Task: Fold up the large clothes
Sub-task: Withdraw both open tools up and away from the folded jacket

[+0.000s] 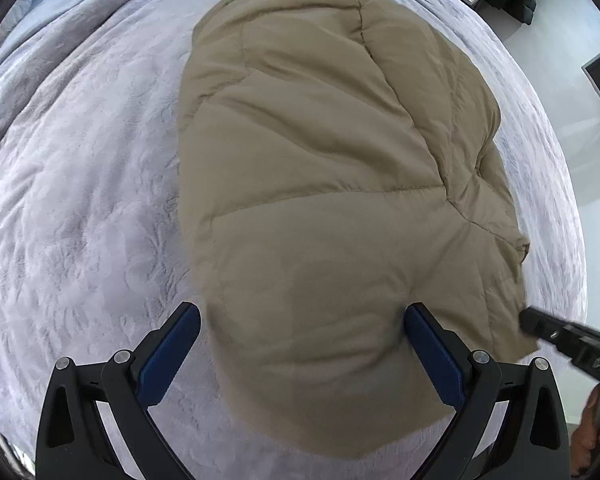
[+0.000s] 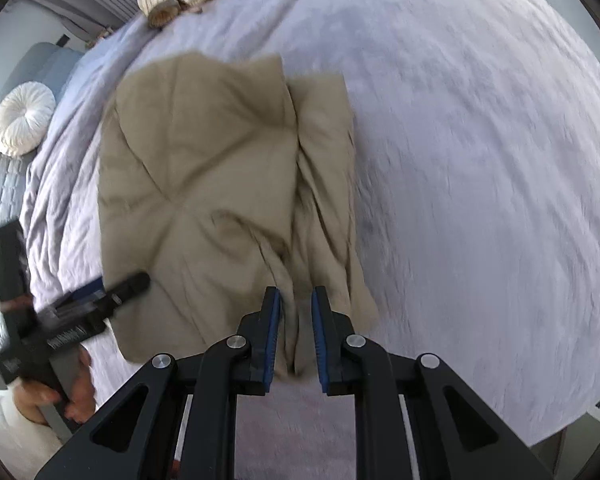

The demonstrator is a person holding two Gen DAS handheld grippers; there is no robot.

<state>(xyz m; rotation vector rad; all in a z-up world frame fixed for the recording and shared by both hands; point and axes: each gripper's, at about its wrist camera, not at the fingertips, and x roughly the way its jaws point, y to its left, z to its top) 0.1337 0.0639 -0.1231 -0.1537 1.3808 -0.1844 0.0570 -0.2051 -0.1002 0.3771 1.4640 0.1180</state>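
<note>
Two grippers hang over a tan quilted jacket point(image 1: 320, 184) that lies on a lavender bedspread point(image 1: 80, 200), filling the middle of the left wrist view and the centre-left of the right wrist view. The left gripper point(image 1: 302, 314) has its blue pads spread wide, empty, with the jacket's near hem lying below and between them but not pinched. The right gripper point(image 2: 296, 294) is only narrowly parted; a bunched ridge of tan fabric runs up toward the gap, yet I cannot tell whether the pads actually press on it or merely frame it. The jacket looks already doubled lengthwise, with one side lapped over into a rumpled seam at the right of its bulk. My reading is that one fold is laid and the hands are repositioning for the next. That next move calls for both grippers to take the near hem at its two corners and carry it toward the far edge at the top of frame, keeping the padded layers from sliding apart.
</note>
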